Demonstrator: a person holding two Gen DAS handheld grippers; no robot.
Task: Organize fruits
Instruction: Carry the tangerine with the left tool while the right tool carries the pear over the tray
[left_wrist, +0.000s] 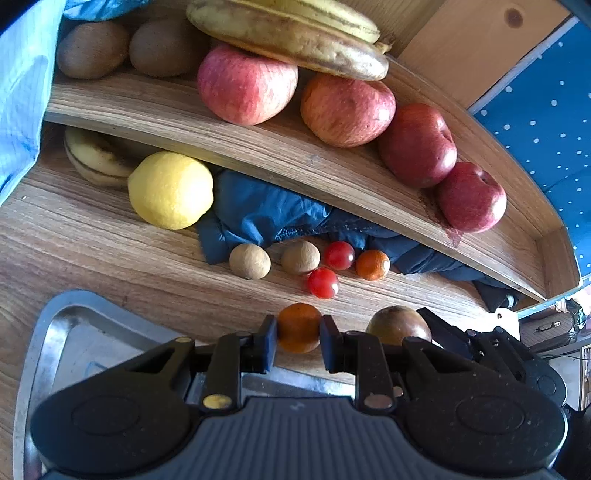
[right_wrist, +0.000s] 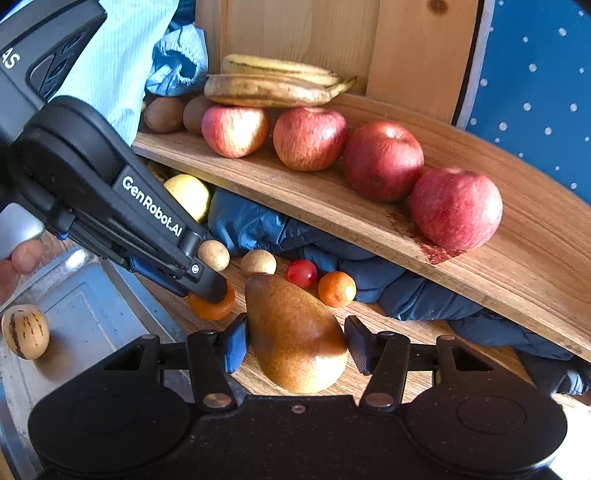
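Observation:
A small orange (left_wrist: 298, 326) rests on the wooden table, and my left gripper (left_wrist: 299, 338) is shut on it. From the right wrist view the left gripper (right_wrist: 208, 291) comes in from the left, its tip down on that orange (right_wrist: 212, 308). A brown pear (right_wrist: 295, 332) lies on the table with its narrow end pointing away. My right gripper (right_wrist: 297, 345) spans its wide part, pads against both flanks. In the left wrist view the pear (left_wrist: 399, 325) shows just right of the orange.
Two longans (left_wrist: 249, 261), two cherry tomatoes (left_wrist: 323, 282) and another small orange (left_wrist: 373, 264) lie ahead by a blue cloth (left_wrist: 258, 210). A lemon (left_wrist: 170, 190) sits under the shelf (left_wrist: 258, 147), which bears apples, bananas and kiwis. A metal tray (right_wrist: 92, 314) at left holds a striped fruit (right_wrist: 25, 331).

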